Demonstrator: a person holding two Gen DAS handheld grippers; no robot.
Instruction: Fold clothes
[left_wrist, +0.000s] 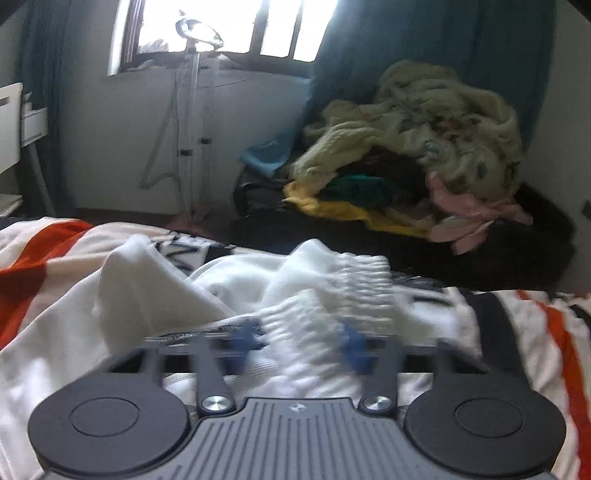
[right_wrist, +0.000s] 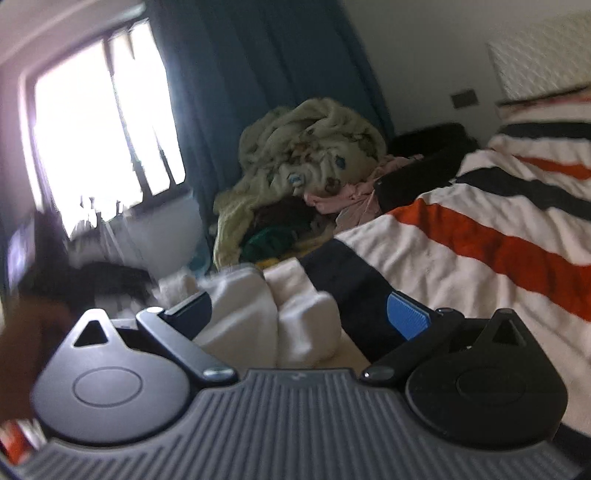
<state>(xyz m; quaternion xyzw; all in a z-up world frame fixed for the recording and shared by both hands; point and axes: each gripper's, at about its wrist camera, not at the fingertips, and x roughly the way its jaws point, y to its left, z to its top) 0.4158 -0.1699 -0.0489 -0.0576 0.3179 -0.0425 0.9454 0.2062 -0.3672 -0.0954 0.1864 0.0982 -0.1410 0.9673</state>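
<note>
**White garment bunched on the striped bed, both grippers at it**

Left wrist view: the left gripper sits low over a crumpled white garment on the bed. A ribbed white cuff of the cloth lies between the 2 blue fingertips, which stand apart; motion blur makes it unclear whether they press the cloth, so I cannot tell the grip. Only this view shows a lamp stand in front of the window and a white piece of furniture cut off at the left edge.

Right wrist view: the right gripper is spread wide, with folds of the white garment bulging between the fingers; the right blue pad is clear of the cloth, over the bedcover. Only this view shows a wall switch and a white padded panel at the upper right.

Surface: a bed with a striped cover in white, orange and black. Behind it a laundry pile topped by a pale green blanket, with yellow, dark green and pink pieces below. Teal curtains hang beside the bright window.

Hard to read: the left edge of the right view is heavily smeared; a brownish blur there cannot be identified. The garment's type is unclear.
</note>
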